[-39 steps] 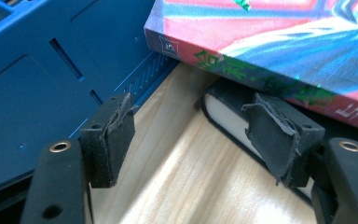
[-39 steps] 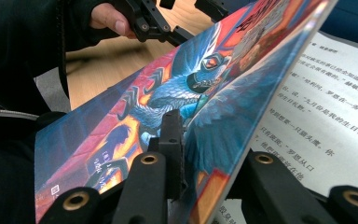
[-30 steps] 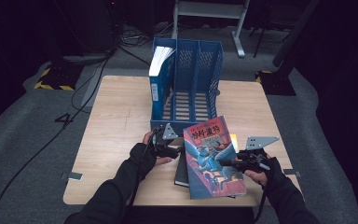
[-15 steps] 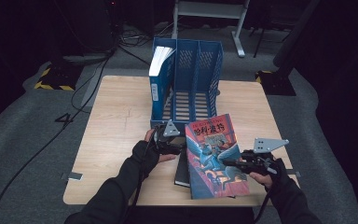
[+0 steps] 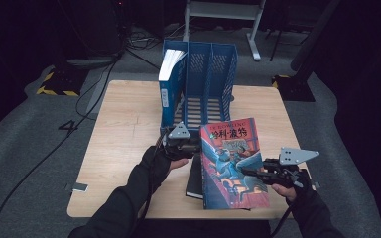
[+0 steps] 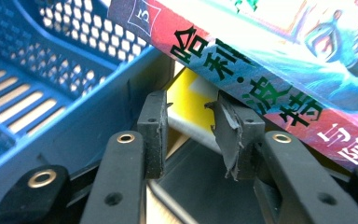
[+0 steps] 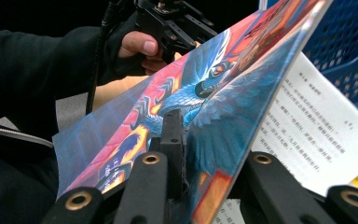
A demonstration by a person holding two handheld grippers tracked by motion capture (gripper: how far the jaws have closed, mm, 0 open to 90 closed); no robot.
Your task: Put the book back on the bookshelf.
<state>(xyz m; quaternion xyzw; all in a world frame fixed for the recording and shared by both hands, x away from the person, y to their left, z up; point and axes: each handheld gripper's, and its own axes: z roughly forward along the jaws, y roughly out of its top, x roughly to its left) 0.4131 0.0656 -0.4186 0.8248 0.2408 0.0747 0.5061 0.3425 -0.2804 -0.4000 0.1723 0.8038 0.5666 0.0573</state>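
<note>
Harry Potter book (image 5: 233,163) is lying across the near part of the bench (image 5: 124,144) in the high view, on top of a dark book (image 5: 194,178), just in front of the blue file rack (image 5: 213,74). The left gripper (image 5: 191,148) is sitting at its left edge and the right gripper (image 5: 248,173) is biting its right edge. A white-paged book (image 5: 168,84) is standing in the rack's left slot.

In the left gripper view, the left gripper (image 6: 189,135) is standing parted, holding nothing, the book's spine (image 6: 261,88) passing just above its right jaw.

In the right gripper view, the right gripper (image 7: 200,154) is clamping the raised cover (image 7: 182,102), printed pages (image 7: 307,135) showing beneath.
</note>
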